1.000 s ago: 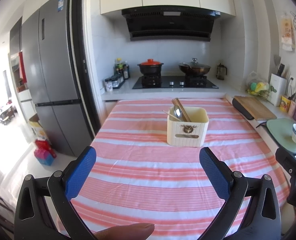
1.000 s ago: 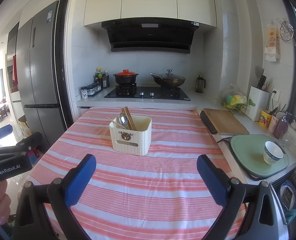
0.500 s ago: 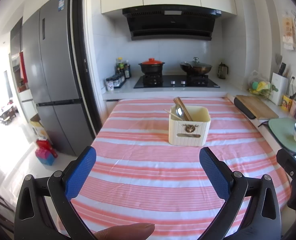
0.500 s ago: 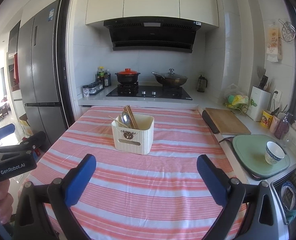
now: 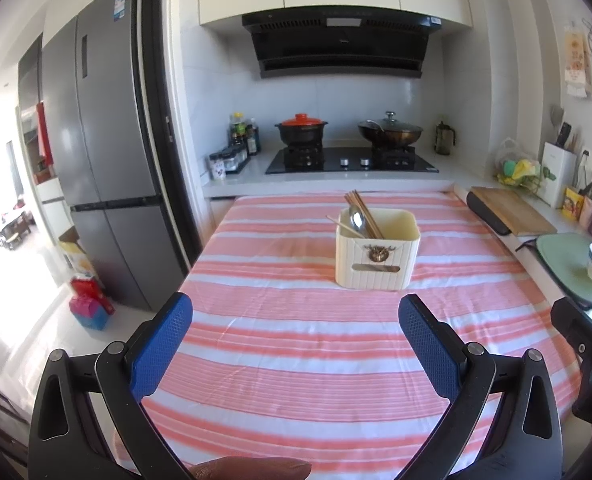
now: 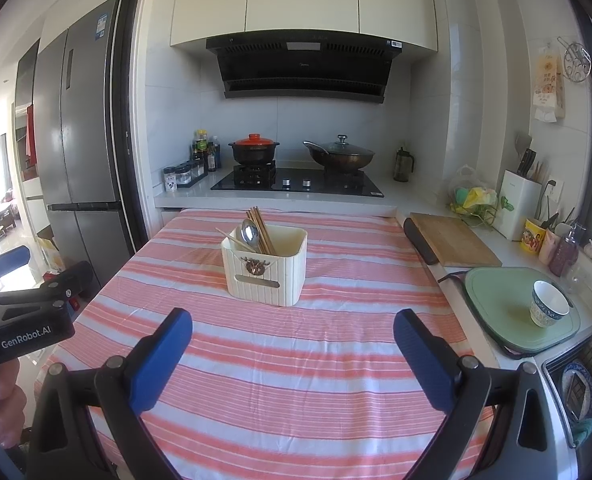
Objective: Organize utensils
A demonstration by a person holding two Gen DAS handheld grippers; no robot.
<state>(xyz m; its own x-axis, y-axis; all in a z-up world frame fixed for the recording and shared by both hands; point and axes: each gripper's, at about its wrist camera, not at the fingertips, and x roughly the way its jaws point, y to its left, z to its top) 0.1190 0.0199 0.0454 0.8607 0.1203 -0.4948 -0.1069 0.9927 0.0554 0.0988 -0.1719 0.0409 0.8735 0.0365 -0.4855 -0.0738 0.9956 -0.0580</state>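
we hold our left gripper (image 5: 295,316) low over the striped cloth (image 5: 296,360) on the counter, its blue fingers (image 5: 161,344) spread wide and holding nothing. our right gripper (image 6: 293,330) hangs the same way, fingers (image 6: 424,360) wide and empty. ahead of both, well apart from the fingers, the cream utensil holder (image 6: 265,266) stands upright on the cloth, with chopsticks (image 6: 261,229) and a spoon (image 6: 250,234) leaning in its left side. a bowl (image 6: 548,309) sits on a green mat (image 6: 500,312) to the right.
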